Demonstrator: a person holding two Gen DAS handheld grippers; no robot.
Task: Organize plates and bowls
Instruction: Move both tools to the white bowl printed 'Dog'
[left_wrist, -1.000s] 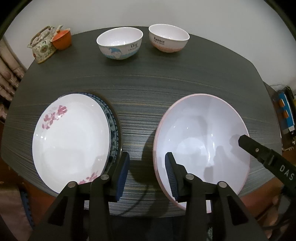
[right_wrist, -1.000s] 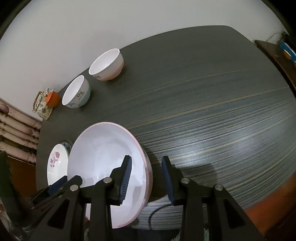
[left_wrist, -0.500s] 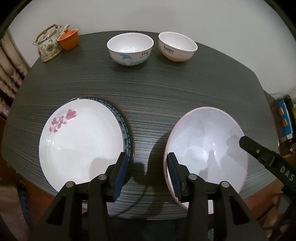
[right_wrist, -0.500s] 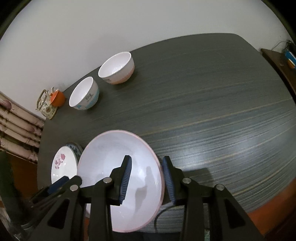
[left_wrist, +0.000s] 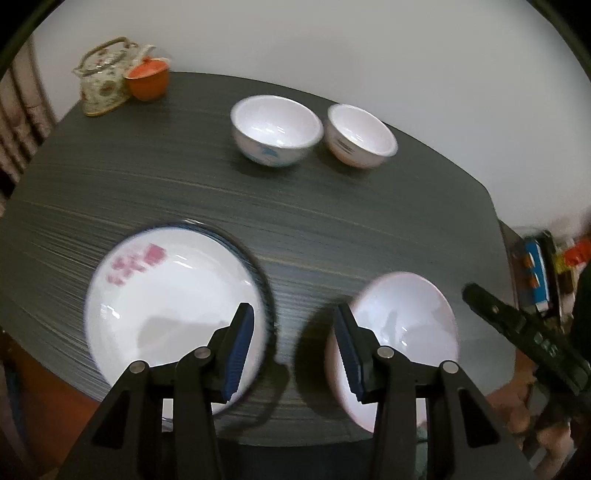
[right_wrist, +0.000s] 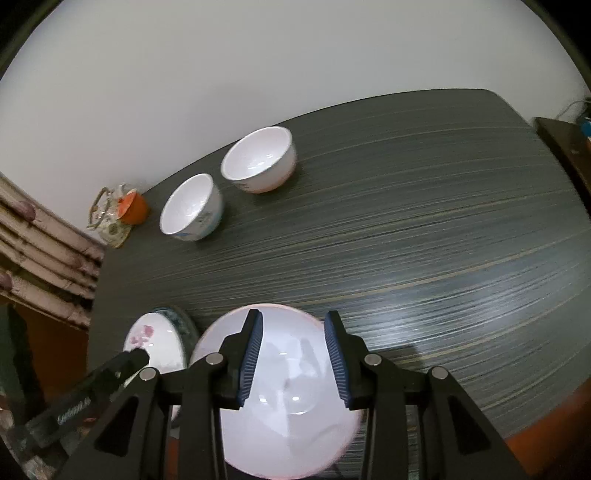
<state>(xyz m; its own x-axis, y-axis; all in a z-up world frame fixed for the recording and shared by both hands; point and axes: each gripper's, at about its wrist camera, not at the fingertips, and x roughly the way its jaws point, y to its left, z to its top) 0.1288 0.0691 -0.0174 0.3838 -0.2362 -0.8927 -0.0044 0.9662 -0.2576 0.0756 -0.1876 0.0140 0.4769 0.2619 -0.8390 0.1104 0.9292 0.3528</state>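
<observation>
Two grippers are hovering over the near edge of the dark table (left_wrist: 332, 206), both empty. The left gripper (left_wrist: 293, 350) is sitting with jaws apart, nothing between the pads, over the gap between the flowered plate (left_wrist: 173, 306) and the big pink-rimmed bowl (left_wrist: 402, 332). The right gripper (right_wrist: 293, 363) is hanging above that same bowl (right_wrist: 288, 406), jaws parted, gripping nothing. The flowered plate is lying on top of a blue-patterned plate (left_wrist: 258, 273), slightly off-centre, so the lower rim is peeking out on the far side. Two small bowls, one blue-printed (left_wrist: 275, 134) and one pink-based (left_wrist: 360, 134), are standing just beside each other at the far side, well apart from the grippers; a teapot (left_wrist: 103, 75) and an orange cup (left_wrist: 147, 79) are sitting in the far left corner. Risks, as I'm reading it: the big bowl and the plate stack are both overhanging or crowding the near edge, so a nudge from a descending finger is likely sending them off. Glazed rims are looking slick, so a shallow pinch could slip. Both tools converging on one bowl could clash.
</observation>
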